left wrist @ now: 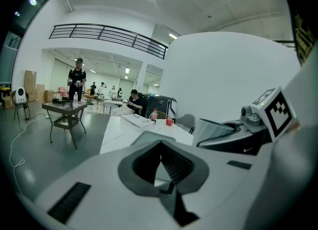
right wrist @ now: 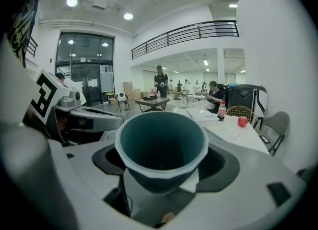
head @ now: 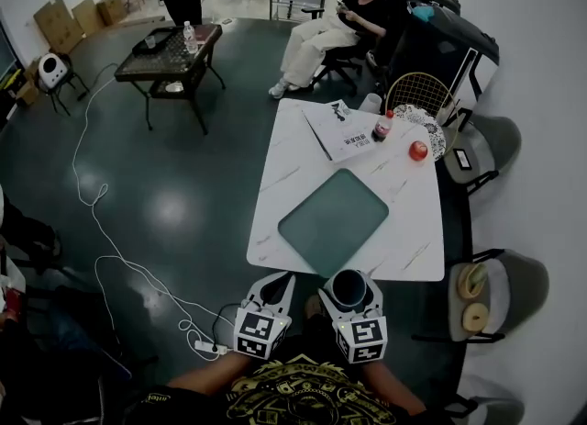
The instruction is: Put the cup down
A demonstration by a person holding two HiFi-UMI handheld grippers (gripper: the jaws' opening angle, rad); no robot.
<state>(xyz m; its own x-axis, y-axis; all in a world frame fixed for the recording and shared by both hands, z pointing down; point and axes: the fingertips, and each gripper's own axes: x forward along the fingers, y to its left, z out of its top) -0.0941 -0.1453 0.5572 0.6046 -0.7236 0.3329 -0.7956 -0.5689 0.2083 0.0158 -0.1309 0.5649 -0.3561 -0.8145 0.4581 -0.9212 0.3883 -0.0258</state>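
Teal, smooth, rigid and probably light, the cup sits upright, clamped round its lower wall in my right tongs at the table's near edge, left tongs together, empty.

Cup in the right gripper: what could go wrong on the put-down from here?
1. The cup, clamped in the right gripper, hangs about at the table's near edge; released here, it could catch the edge or drop.
2. The green mat lies just ahead; a base set half on its border may tilt.
3. The left gripper sits close beside and could bump it.
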